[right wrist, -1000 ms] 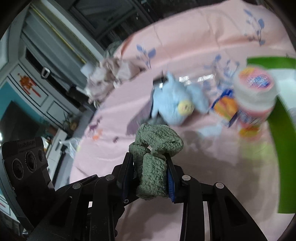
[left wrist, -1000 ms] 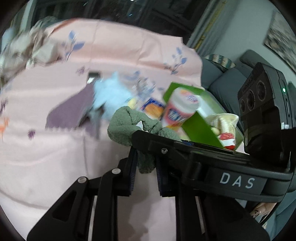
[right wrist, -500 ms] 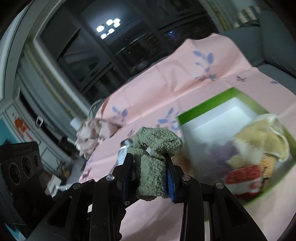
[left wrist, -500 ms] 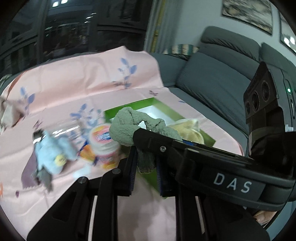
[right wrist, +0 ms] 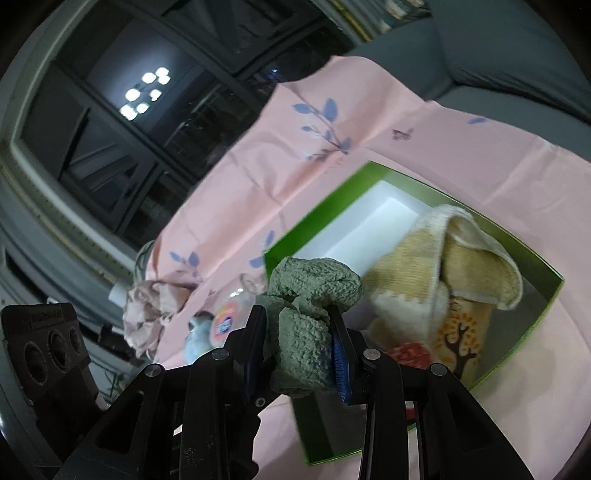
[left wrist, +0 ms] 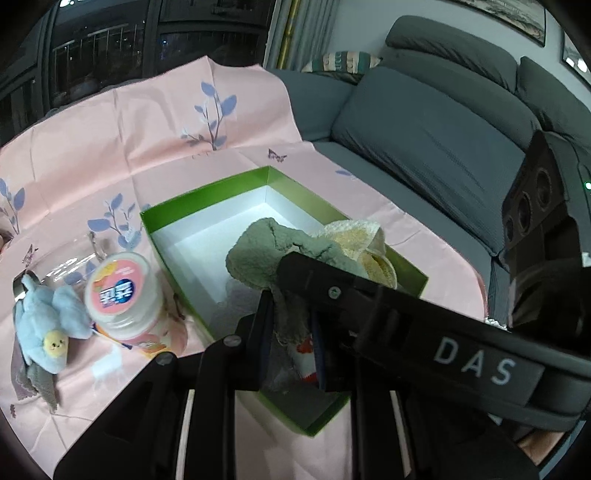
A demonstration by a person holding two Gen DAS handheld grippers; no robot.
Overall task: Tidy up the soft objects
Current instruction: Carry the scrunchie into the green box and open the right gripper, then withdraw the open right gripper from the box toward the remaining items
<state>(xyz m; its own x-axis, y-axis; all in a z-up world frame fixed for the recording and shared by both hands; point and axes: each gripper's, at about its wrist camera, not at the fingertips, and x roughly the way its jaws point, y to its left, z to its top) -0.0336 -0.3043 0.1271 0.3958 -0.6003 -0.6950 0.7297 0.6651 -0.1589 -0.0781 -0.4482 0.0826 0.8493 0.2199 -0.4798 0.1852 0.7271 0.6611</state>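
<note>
Left tongs (left wrist: 290, 343) and right tongs (right wrist: 297, 354) both clenched on one sage-green fleecy cloth (right wrist: 314, 291), held above near end of green-walled white-floored cardboard box (left wrist: 207, 206). Cream knitted towel (right wrist: 436, 266) fills box at 3 o'clock; lower cloth into bare white floor toward 12 o'clock, release both grips together.

We are looking at a home living room. A grey sofa (left wrist: 436, 125) with thick cushions is filling the upper right of the left wrist view, with a striped pillow (left wrist: 341, 61) beside it and framed pictures (left wrist: 506, 14) hanging above. Curtains (left wrist: 295, 29) are framing dark night windows (right wrist: 122, 110) at upper left, reflecting a ceiling lamp. A pink flowered cloth (left wrist: 155, 122) is covering the table.
</note>
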